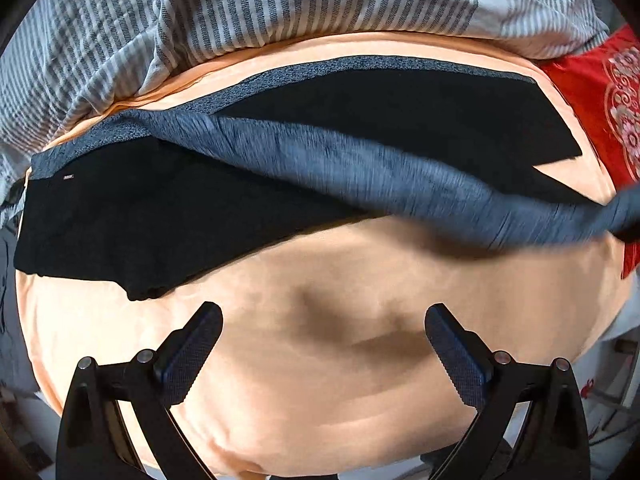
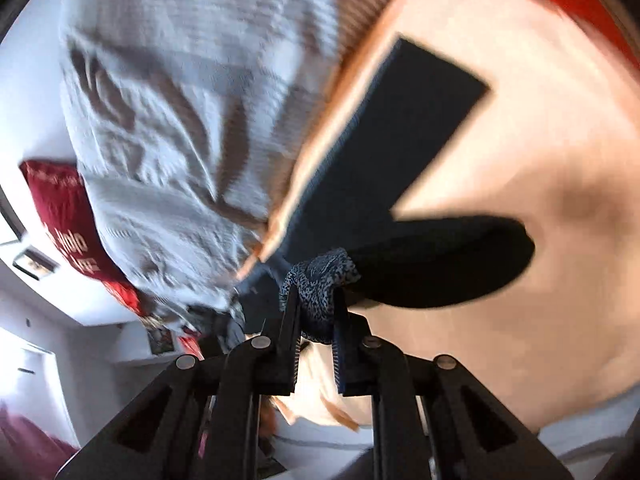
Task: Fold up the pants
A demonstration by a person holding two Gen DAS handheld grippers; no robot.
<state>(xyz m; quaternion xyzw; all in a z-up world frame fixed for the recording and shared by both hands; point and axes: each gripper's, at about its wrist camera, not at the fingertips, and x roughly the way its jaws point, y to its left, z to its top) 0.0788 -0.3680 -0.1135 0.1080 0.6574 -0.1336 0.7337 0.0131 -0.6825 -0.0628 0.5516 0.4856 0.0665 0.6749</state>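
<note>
Black pants [image 1: 160, 216] with blue-grey speckled side panels lie spread on a bed covered by a peach sheet [image 1: 340, 280]. In the left wrist view they fill the middle, waist toward nine o'clock, one leg reaching to three o'clock. The left tool [image 1: 323, 322] hangs above bare sheet at six o'clock, jaws wide apart and holding nothing. The right tool [image 2: 316, 304] is clamped on a bunched speckled hem, lifting that leg, which crosses the left view as a blurred band toward three o'clock. A striped duvet [image 1: 280, 0] sits at twelve o'clock, a red pillow [image 1: 600, 92] at two. To fold well, carry the lifted leg squarely over the flat one, matching edges, while the left tool pins the waist.
</note>
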